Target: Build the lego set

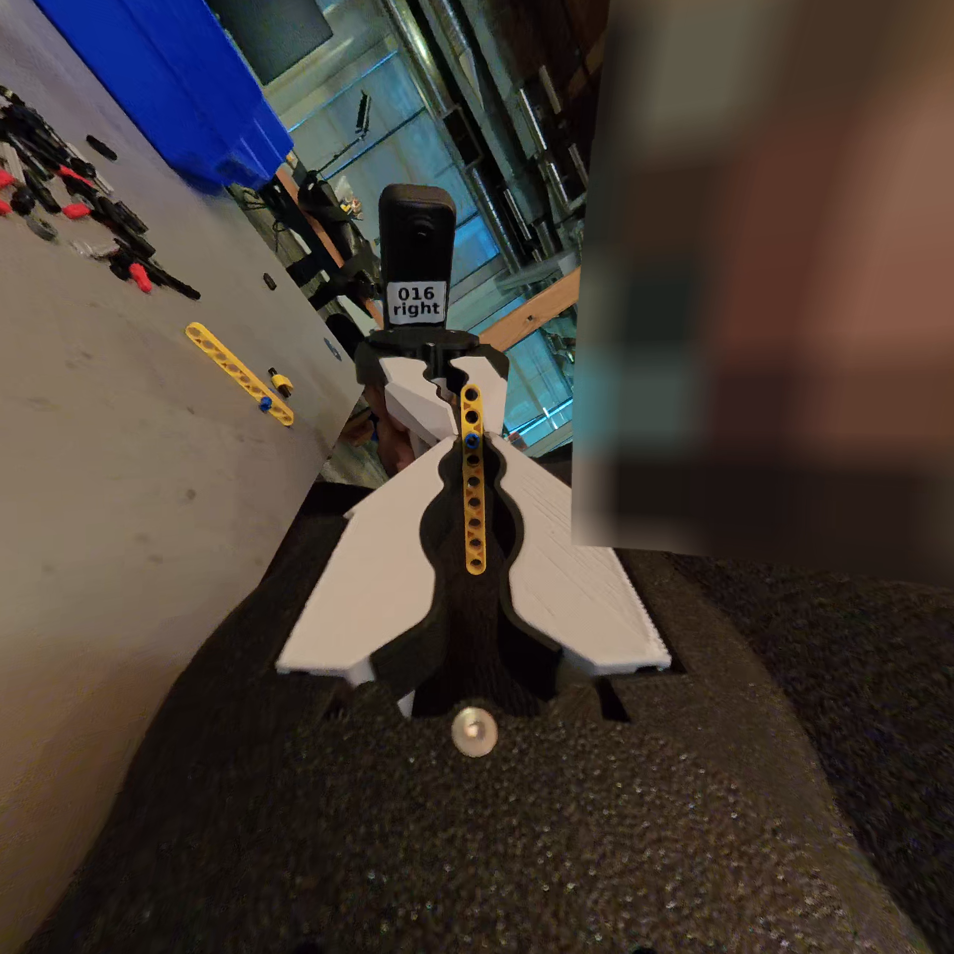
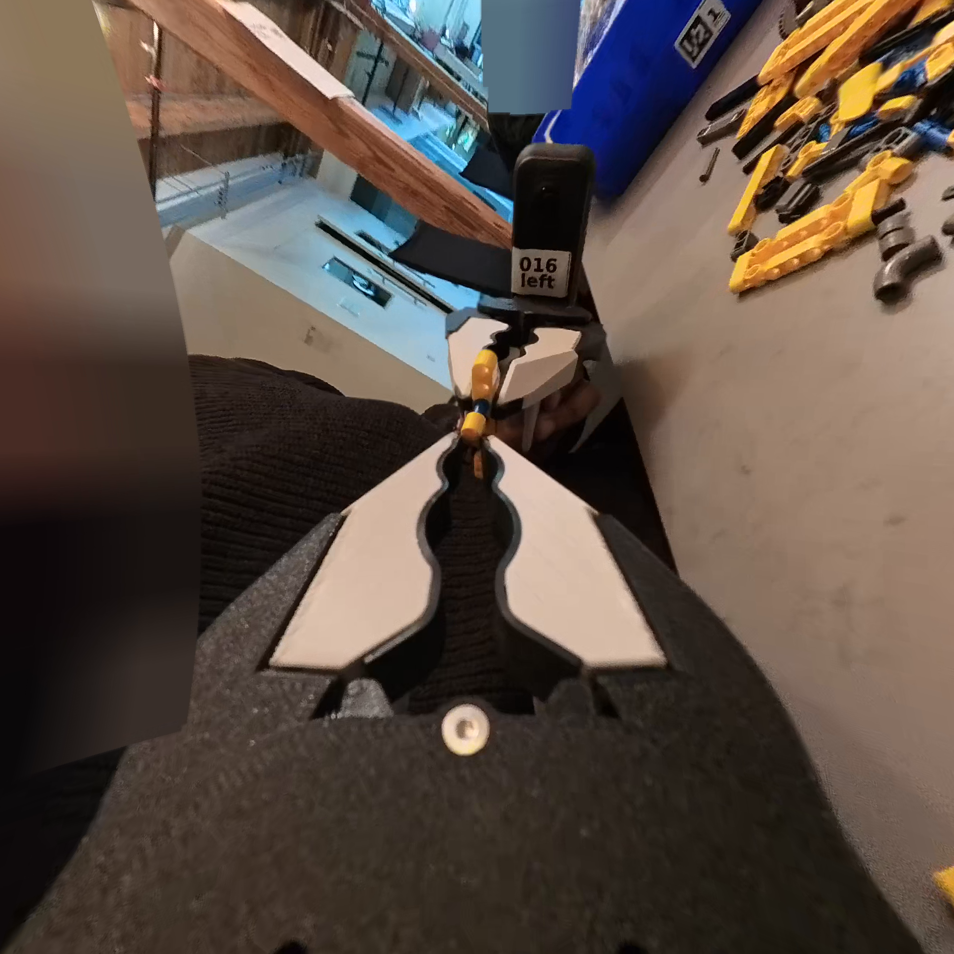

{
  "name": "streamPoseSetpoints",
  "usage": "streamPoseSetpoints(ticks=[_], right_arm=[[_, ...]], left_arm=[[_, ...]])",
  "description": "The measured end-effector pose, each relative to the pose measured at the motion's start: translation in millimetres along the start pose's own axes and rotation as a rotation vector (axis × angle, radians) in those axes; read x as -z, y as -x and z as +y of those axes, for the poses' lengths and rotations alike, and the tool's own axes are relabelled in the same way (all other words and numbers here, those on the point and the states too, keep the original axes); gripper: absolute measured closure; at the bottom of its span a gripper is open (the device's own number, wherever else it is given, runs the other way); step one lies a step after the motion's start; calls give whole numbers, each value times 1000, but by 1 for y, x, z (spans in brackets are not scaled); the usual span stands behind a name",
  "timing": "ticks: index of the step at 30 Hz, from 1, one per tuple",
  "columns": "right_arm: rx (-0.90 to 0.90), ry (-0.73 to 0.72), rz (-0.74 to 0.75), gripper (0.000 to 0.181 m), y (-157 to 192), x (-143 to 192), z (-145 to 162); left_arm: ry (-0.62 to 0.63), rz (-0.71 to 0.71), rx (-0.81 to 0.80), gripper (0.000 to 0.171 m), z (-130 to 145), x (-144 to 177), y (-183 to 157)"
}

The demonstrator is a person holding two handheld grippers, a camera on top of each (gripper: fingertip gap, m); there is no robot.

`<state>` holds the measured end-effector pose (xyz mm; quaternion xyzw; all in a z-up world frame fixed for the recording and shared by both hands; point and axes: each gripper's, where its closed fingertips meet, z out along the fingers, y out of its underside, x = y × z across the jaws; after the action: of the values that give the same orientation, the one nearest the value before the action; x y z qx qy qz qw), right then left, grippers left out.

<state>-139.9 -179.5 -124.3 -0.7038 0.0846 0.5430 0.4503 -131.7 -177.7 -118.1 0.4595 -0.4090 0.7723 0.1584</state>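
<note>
Left wrist view, far left: scatter of black and red parts (image 1: 77, 206) on the grey table (image 1: 129, 490), blue bin (image 1: 170, 88) beyond. Loose yellow beam (image 1: 238, 372) with a blue pin, small yellow connector (image 1: 281, 383) just beside it. Centre: left gripper (image 1: 472, 439) clamped on a yellow holed beam (image 1: 473, 495), blue pin (image 1: 471, 440) at the fingertips. Right gripper (image 2: 472, 439) faces it tip to tip, pinching a small yellow piece (image 2: 478, 464); what exactly, can't tell. Right wrist view, far right: yellow parts pile (image 2: 826, 129).

Two yellow beams (image 1: 474, 480): one between the jaws, one (image 1: 238, 374) on the table left of them. One blue bin (image 1: 170, 88) beyond. Two grippers.
</note>
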Motion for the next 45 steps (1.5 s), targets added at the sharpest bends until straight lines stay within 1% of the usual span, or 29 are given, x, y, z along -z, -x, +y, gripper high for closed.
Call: streamPoseSetpoints(ticks=[4, 10, 14, 18, 21, 29, 35, 38, 43, 45], right_arm=[[2, -66, -30, 175, 0, 3, 5], [-17, -191, -102, 175, 1, 3, 8], [-29, -186, -121, 175, 2, 2, 9], [-101, -188, -192, 174, 4, 3, 8], [-115, -188, -212, 174, 4, 4, 8], [-120, -117, -207, 175, 5, 6, 15], [-86, -52, -191, 175, 6, 7, 29], [-21, -8, -174, 175, 9, 6, 36], [166, 99, -131, 175, 12, 7, 46], [192, 130, -127, 175, 14, 6, 49]], left_arm=[[27, -38, -1, 167, 5, -3, 2], [32, -63, -11, 166, 9, -3, 0], [24, -58, -4, 166, 8, -3, 0], [21, -49, -4, 166, 8, -4, -1], [26, -43, 1, 166, 8, -5, -1], [86, -46, 12, 165, 16, -8, 0], [175, -88, -6, 165, 31, -8, 0], [217, -75, -4, 165, 37, -8, -3], [295, -14, 39, 165, 45, -11, -7], [334, -15, 36, 165, 49, -11, -9]])
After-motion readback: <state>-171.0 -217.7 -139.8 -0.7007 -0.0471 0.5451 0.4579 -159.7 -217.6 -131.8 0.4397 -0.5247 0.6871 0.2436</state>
